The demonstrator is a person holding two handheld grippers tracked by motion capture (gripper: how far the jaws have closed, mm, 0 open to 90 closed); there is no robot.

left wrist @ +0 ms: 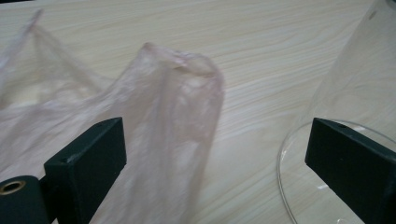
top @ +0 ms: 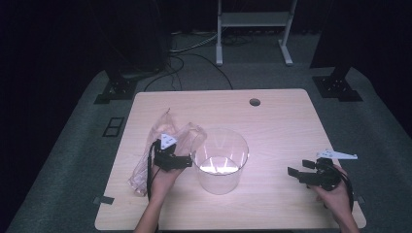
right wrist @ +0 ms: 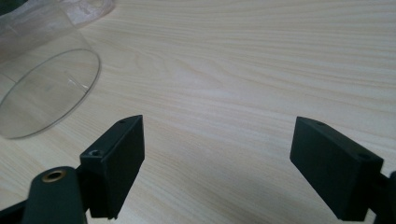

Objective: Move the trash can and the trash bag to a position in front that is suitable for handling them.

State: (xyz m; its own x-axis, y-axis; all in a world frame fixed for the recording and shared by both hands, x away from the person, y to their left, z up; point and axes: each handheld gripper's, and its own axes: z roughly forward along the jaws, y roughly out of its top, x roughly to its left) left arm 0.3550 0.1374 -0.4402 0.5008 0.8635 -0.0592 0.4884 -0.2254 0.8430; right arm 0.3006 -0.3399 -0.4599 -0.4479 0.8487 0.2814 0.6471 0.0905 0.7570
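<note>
A clear plastic cylinder container stands upright near the table's middle. A thin, crumpled translucent plastic bag lies to its left. My left gripper hovers between them, open. In the left gripper view the bag bulges up in front of the left jaw and partly into the gap, while the container's wall rises behind the right jaw. My left gripper holds nothing. My right gripper is open over bare wood at the table's right, far from the container. Nothing sits between its fingers.
The light wooden table has a round cable hole near its far edge. Past the table, a white stand and cables lie on the grey floor. A corner of the bag peeks from behind the container in the right gripper view.
</note>
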